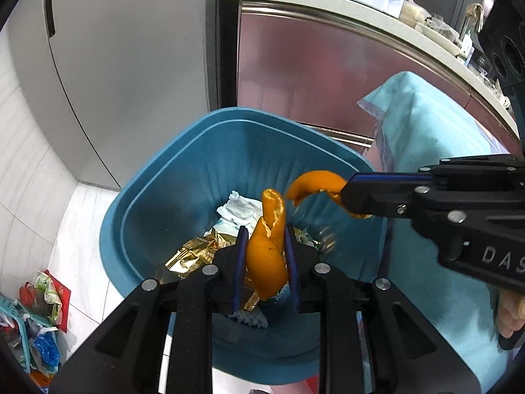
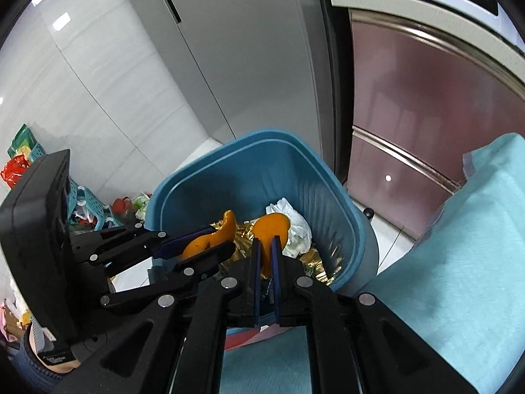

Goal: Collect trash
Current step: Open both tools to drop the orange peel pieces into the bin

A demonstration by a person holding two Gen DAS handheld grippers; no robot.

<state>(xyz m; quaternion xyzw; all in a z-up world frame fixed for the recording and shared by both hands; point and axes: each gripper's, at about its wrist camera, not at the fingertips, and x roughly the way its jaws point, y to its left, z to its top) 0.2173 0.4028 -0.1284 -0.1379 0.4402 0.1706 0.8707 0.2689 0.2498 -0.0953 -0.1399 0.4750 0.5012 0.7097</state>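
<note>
Nearest us, the left gripper (image 1: 264, 256) clamps a long peel (image 1: 267, 246) between its blue pads, the strip rising past the fingertips. Directly below and ahead of it we see the blue bin (image 1: 137, 197), holding gold wrappers (image 1: 193, 249) and a crumpled tissue (image 1: 241, 210). To its right, the right gripper (image 1: 344, 193) pinches a curled peel (image 1: 313, 182) over the bin's far side. From the right wrist, that gripper (image 2: 266, 256) grips its peel (image 2: 270, 229) above the bin (image 2: 328, 197), with the left gripper (image 2: 210, 241) to its left. A teal cloth (image 2: 459, 246) lies to its right.
</note>
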